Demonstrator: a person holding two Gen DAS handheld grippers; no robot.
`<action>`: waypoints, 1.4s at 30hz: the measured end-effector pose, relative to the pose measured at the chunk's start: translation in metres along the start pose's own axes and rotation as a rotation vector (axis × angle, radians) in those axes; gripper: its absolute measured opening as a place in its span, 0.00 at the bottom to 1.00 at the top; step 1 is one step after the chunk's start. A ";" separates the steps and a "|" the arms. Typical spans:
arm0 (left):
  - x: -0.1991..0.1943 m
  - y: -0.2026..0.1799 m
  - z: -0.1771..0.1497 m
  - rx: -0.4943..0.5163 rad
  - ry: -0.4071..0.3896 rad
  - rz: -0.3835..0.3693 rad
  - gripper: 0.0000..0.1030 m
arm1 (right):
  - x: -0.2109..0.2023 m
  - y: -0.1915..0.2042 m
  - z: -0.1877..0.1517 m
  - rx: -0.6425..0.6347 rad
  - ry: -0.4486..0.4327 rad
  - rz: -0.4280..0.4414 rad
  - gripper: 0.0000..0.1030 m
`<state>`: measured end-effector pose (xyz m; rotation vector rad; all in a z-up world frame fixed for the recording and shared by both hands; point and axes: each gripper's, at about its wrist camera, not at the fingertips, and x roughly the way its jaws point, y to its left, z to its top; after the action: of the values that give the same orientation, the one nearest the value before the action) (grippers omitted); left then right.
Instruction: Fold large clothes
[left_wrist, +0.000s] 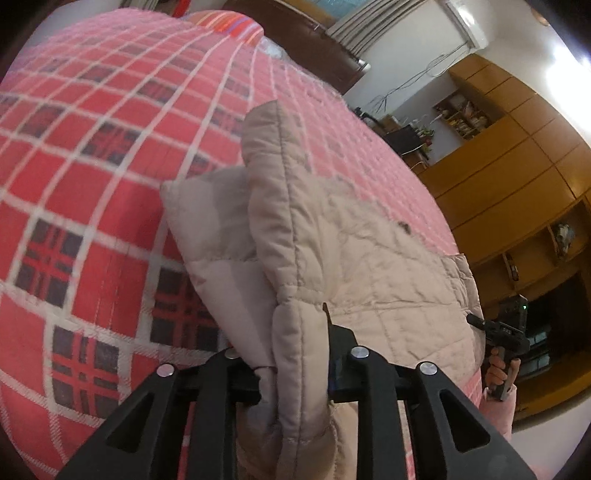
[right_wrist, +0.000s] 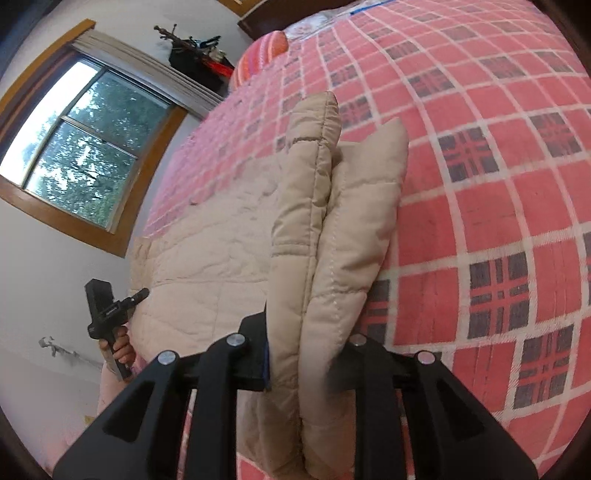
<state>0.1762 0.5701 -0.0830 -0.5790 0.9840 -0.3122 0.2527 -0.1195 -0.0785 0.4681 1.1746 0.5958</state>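
The left tongs (left_wrist: 291, 373) are pressed onto a doubled edge of the beige quilted coat (left_wrist: 369, 266), and the right tongs (right_wrist: 306, 365) pinch a similar doubled edge on its other side. Between them the coat's padded body is stretched out, partly lifted, with the rest lying on the bed's red plaid cover (right_wrist: 498, 192). Each camera also sees the opposite handset, gripped in the person's hand (left_wrist: 496, 369). Judging by the layered edges held up, a fold seems begun but not laid flat; smoothing and further folds look to remain. Beyond stand a window (right_wrist: 81, 147) and wooden cabinets (left_wrist: 517, 177).
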 end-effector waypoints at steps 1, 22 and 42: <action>0.001 0.000 0.001 0.001 0.001 0.002 0.25 | 0.004 -0.001 0.000 0.002 0.008 -0.018 0.22; -0.054 -0.086 0.037 -0.006 0.057 0.059 0.61 | -0.055 -0.018 -0.075 0.094 -0.026 -0.047 0.61; 0.255 -0.411 0.011 0.357 0.701 0.282 0.75 | -0.023 -0.025 -0.082 0.021 0.046 0.060 0.70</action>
<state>0.3233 0.1144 -0.0116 0.0182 1.6195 -0.4380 0.1739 -0.1507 -0.1048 0.5107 1.2146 0.6491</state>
